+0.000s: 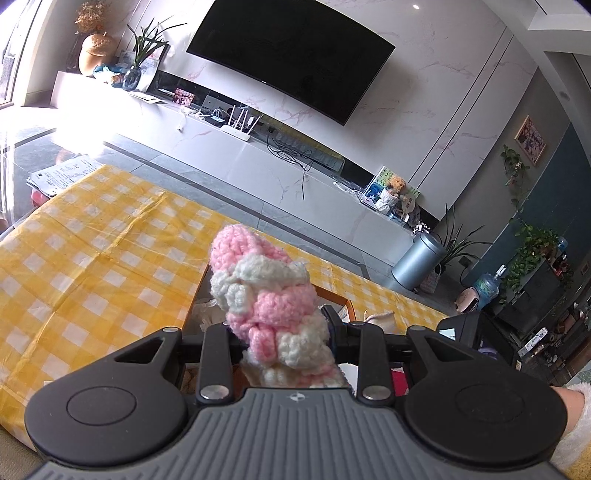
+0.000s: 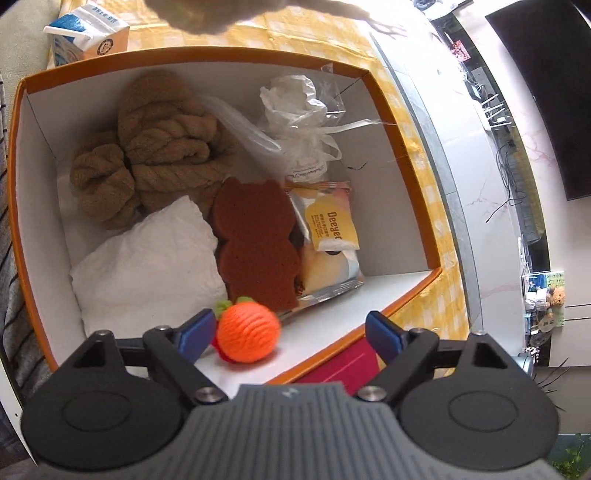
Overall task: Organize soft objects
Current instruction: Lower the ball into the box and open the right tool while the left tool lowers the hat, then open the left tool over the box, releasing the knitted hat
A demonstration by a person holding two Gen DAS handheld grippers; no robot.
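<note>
My left gripper [image 1: 284, 328] is shut on a pink and white crocheted piece [image 1: 266, 291], which stands up between the fingers above the yellow checked tablecloth [image 1: 92, 258]. In the right wrist view my right gripper [image 2: 291, 328] is open and points down into an orange box [image 2: 402, 147]. An orange yarn ball [image 2: 247, 332] with a green tuft lies inside the box's near edge. It sits close to the left blue pad [image 2: 199, 330] and well apart from the right one. The box also holds a brown twisted towel [image 2: 155, 147], a white cloth [image 2: 147, 266] and a brown bear-shaped sponge [image 2: 255, 240].
A snack packet [image 2: 332, 236] and a clear plastic pouch [image 2: 299, 122] lie at the box's right side. A milk carton [image 2: 88, 33] stands beyond the box. A red item [image 2: 332, 365] lies just outside the near rim. A TV cabinet [image 1: 258, 158] runs behind the table.
</note>
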